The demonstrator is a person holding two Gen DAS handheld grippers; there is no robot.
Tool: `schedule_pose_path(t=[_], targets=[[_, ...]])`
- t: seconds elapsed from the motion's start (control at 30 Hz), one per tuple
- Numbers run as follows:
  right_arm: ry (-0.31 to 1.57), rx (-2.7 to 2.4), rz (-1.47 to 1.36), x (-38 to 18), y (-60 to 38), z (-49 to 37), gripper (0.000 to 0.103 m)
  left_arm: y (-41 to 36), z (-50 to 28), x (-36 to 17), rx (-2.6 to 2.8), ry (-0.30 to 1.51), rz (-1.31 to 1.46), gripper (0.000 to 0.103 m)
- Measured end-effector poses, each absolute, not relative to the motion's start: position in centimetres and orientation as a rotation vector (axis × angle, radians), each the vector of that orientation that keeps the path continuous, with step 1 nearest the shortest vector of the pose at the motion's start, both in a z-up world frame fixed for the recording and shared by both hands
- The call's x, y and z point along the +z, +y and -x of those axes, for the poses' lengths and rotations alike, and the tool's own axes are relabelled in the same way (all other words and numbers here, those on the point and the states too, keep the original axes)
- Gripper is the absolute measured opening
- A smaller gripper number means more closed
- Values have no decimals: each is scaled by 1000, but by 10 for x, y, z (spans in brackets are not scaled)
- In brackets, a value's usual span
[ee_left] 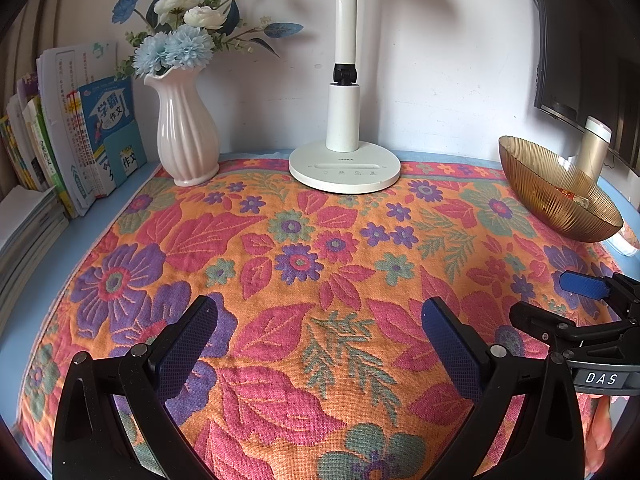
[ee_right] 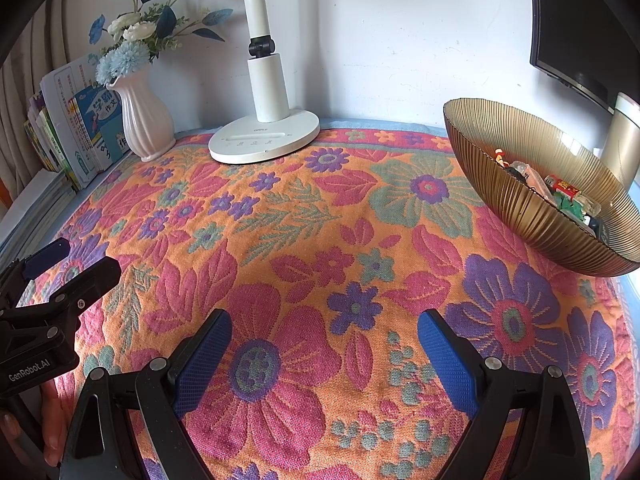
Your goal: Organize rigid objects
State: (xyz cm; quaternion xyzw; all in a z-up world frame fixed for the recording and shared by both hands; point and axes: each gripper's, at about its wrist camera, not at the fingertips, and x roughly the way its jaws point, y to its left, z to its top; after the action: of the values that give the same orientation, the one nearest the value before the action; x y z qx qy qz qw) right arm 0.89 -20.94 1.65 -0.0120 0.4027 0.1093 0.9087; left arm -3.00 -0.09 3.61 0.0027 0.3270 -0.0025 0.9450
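**Both tools empty, bowl sits off to the right**

Right tool (ee_right: 324, 354) hovers over the floral cloth (ee_right: 304, 240) with fingers spread wide, nothing between the pads. Left tool (ee_left: 320, 338) is likewise spread and empty, parked just to its left; each one shows at the edge of the other's view.

Key relation: the bowl (ee_right: 520, 208) lies ahead and to the right of both tools, near the right edge of the tabletop. In the right wrist view it is near; in the left wrist view the bowl (ee_left: 552, 200) is further off and partly behind the right tool's body. My read: the right tool is the nearer one for anything going to or from it.

The small rigid items (ee_right: 560, 192) are all inside the bowl, piled low on its far side. No loose item shows on the cloth, so the sorting looks either done or about to start from the bowl.

Hard to make out:
- Items in the bowl are small, jumbled and partly hidden by the near rim. I see a red piece, a green piece and clear wrappers or blocks; no long axis can be read.
- Bowl's right side is cut off by the frame edge.
- Left view shows only a sliver of the contents.
- Lamp (ee_left: 344, 164), vase (ee_left: 188, 136) and books (ee_left: 80, 152) line the back and left, well apart from both tools.
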Motion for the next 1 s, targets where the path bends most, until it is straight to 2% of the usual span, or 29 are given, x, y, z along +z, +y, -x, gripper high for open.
schedule_pose_path(t=[1.0], targets=[[839,222,26,14,-209,-9,93,-1,30,35,-6,669,-6,102]])
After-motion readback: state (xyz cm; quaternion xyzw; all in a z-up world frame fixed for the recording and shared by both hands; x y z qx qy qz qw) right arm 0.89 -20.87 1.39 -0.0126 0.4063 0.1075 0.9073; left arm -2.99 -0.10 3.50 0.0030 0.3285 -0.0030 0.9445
